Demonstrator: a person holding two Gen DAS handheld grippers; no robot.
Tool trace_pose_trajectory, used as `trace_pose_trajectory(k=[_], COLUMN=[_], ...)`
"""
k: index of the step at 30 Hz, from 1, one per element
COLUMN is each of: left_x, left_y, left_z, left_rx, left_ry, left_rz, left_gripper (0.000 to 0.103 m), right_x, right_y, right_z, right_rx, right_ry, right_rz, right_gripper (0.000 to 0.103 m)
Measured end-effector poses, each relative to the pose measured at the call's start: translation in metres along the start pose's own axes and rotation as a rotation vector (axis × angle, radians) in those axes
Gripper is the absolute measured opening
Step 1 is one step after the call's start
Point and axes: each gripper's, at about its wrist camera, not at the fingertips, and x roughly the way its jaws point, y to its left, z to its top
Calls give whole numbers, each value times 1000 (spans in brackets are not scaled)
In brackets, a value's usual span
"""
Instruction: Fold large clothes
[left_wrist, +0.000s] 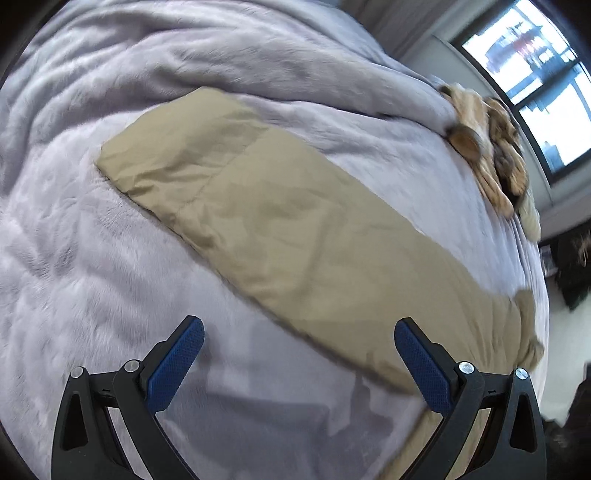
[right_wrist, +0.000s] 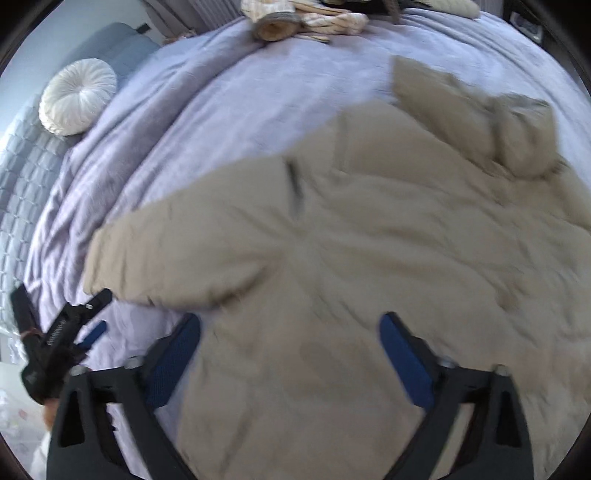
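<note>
Trousers (left_wrist: 280, 236): one tan pair, spread on the lilac blanket (left_wrist: 92, 277) on the bed. Your left gripper (left_wrist: 299, 358) and right gripper (right_wrist: 290, 354) both hover above it, jaws spread, gripping nothing. One round white cushion (right_wrist: 78, 96) at the headboard.

Tan garment (right_wrist: 369, 258) blurred, cut off below; plush toy (left_wrist: 491, 155) smeared.
</note>
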Motion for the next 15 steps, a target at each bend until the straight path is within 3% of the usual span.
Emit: trace_pose_trajectory(k=[1,2,7,12,14,15], left_x=[4,9,29,43,46,47], left_y=[5,10,28,19,16,13], left_z=[3,7,29,42,47,49], left_rx=[-17,-40,-110,-115,-107,-95], left_ry=[2,4,-10,-20,-26,-24], left_rz=[-2,-6,-22,19,38,48], left_gripper=[103,103,103,102,86,68], right_x=[12,24,61,87,91,92], right_y=[2,3,11,3,1,1], right_z=[5,10,19,16,18,18], right_rx=[-1,2,-6,36,74,76], right_ry=[14,29,28,69,89,92], right_rz=[21,46,69,51,55,57], right_gripper=[44,25,21,20,19,19])
